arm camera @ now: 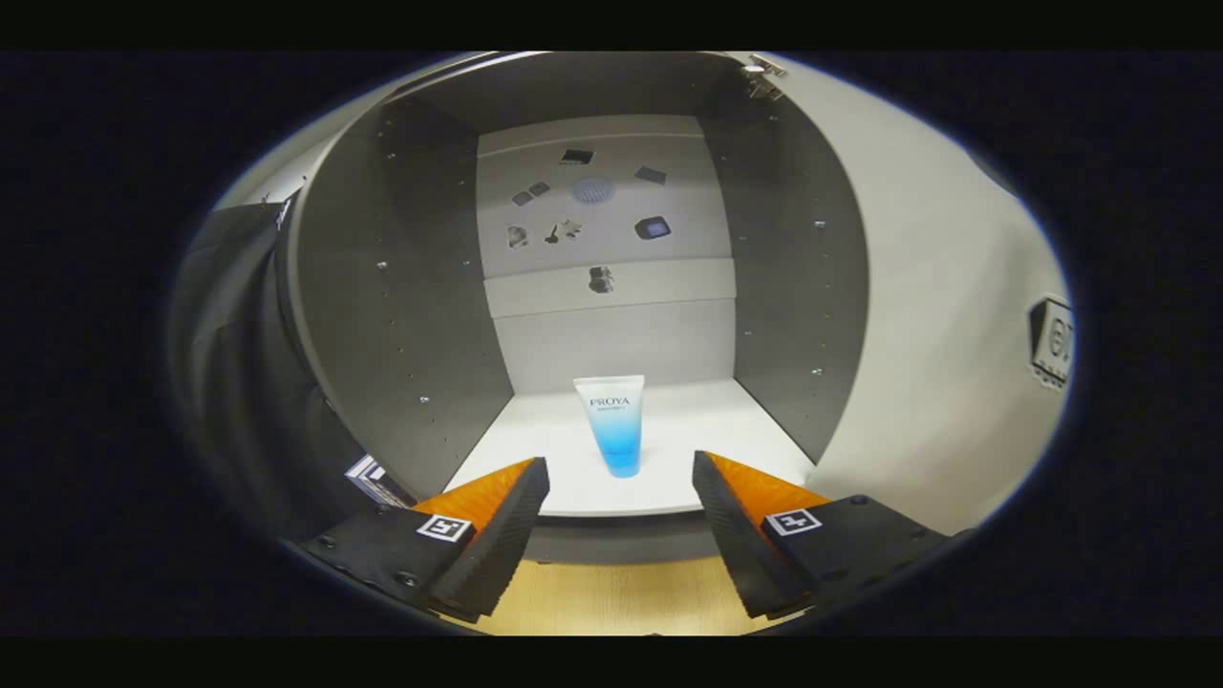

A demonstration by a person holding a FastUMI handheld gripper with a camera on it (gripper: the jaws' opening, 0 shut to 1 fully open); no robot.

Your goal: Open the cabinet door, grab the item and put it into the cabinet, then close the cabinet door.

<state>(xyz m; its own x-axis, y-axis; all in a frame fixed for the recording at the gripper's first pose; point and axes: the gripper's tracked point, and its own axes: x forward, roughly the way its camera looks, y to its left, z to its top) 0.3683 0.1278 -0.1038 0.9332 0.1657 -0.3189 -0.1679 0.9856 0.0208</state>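
Observation:
A white-and-blue tube stands upright on its cap on the white floor of the open cabinet, near its front edge. My gripper is open, and its fingertips sit on either side of the tube's base, a little nearer than the tube and apart from it. Nothing is held between the fingers. The cabinet door is swung wide open to the right of the right finger, with a hinge at its top.
Grey side walls with rows of peg holes flank the cabinet's inside. Its white back panel carries several small dark stickers. Below the cabinet's front edge lies a wooden surface. Black cloth hangs left of the cabinet.

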